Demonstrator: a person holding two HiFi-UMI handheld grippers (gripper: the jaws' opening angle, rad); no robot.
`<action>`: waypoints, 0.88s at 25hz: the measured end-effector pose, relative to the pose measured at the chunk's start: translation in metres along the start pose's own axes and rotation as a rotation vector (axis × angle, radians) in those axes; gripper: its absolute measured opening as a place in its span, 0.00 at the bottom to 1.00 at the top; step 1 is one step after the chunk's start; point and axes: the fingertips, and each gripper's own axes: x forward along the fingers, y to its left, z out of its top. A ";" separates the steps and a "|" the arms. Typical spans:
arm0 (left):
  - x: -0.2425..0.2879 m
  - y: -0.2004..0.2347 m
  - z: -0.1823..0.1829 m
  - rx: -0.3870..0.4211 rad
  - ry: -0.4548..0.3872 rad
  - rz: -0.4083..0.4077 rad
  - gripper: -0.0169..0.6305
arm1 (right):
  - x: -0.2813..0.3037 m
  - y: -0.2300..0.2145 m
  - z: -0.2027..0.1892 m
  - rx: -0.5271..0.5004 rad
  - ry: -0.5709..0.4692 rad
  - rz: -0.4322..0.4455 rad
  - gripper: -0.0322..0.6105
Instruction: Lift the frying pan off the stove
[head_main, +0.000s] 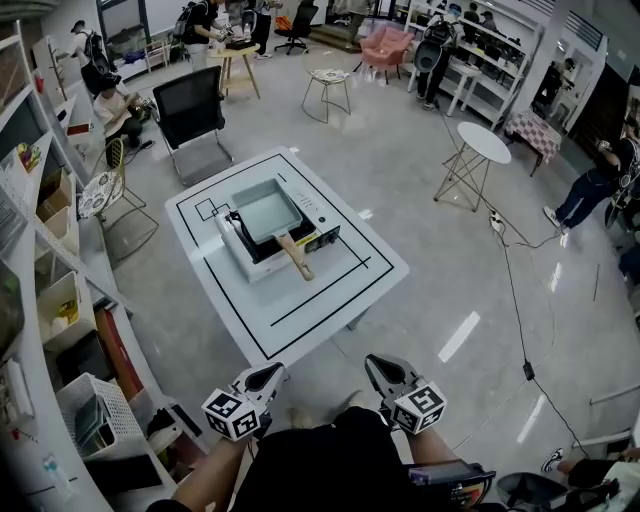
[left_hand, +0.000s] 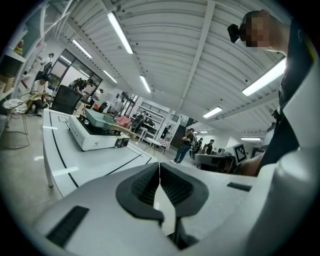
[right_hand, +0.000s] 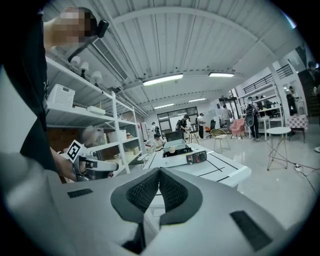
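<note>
- Pale-green square frying pan (head_main: 265, 212) with wooden handle (head_main: 296, 257) sits on white tabletop stove (head_main: 318, 238), twelve o'clock, well ahead.
- Left gripper (head_main: 266, 378) and right gripper (head_main: 382, 368) hold nothing, jaws together.
- Likely risk: a handle-end grab tilts the pan.

both forearms are held low before the body, left gripper (head_main: 262, 382) and right gripper (head_main: 382, 374) side by side, fingers pressed together, empty.

Person in black, grey grippers
A black top (head_main: 322, 462); left gripper (head_main: 266, 377) and right gripper (head_main: 384, 368) pale grey, dark ribbed jaws, black-and-white marker cubes (head_main: 232, 414).
</note>
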 end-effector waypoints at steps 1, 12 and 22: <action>0.001 -0.001 0.000 0.001 0.002 -0.002 0.04 | -0.002 -0.001 0.000 0.000 0.000 -0.004 0.09; 0.017 -0.002 0.004 -0.002 -0.003 0.008 0.05 | -0.022 -0.022 0.009 -0.019 0.004 -0.045 0.09; 0.021 0.022 0.015 -0.004 0.006 0.066 0.05 | 0.020 -0.036 0.017 -0.013 -0.004 0.022 0.09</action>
